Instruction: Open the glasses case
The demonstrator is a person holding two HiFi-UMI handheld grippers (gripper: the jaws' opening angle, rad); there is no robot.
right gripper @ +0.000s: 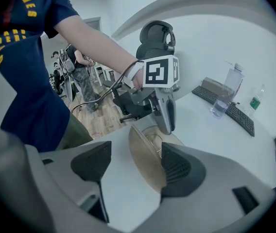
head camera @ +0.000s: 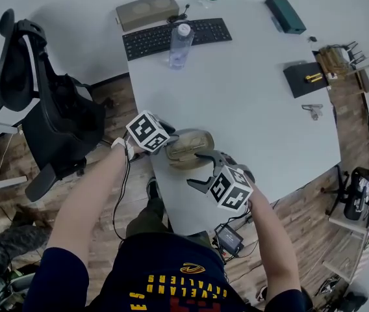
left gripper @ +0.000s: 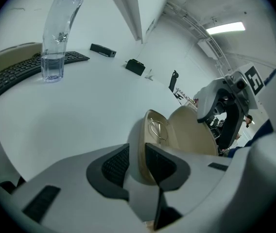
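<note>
A beige glasses case point(head camera: 188, 145) lies open near the front edge of the white table point(head camera: 249, 109). Its lid point(right gripper: 145, 164) stands up, and a pair of glasses point(left gripper: 160, 130) rests in the base. My left gripper point(left gripper: 137, 166) is shut on the near end of the base, with the rim between its ribbed pads point(left gripper: 114, 165). It comes in from the left in the head view, left gripper point(head camera: 170, 140). My right gripper point(right gripper: 135, 166) stands open with the raised lid between its fingers, close by the right finger point(right gripper: 179, 171). In the head view the right gripper point(head camera: 201, 169) sits just right of the case.
A clear water bottle point(head camera: 180, 44) and a black keyboard point(head camera: 175, 36) stand at the table's far side, with a tan box point(head camera: 147, 10) behind them. A green box point(head camera: 285, 13) and a black pad point(head camera: 305, 78) lie far right. An office chair point(head camera: 48, 109) stands to the left.
</note>
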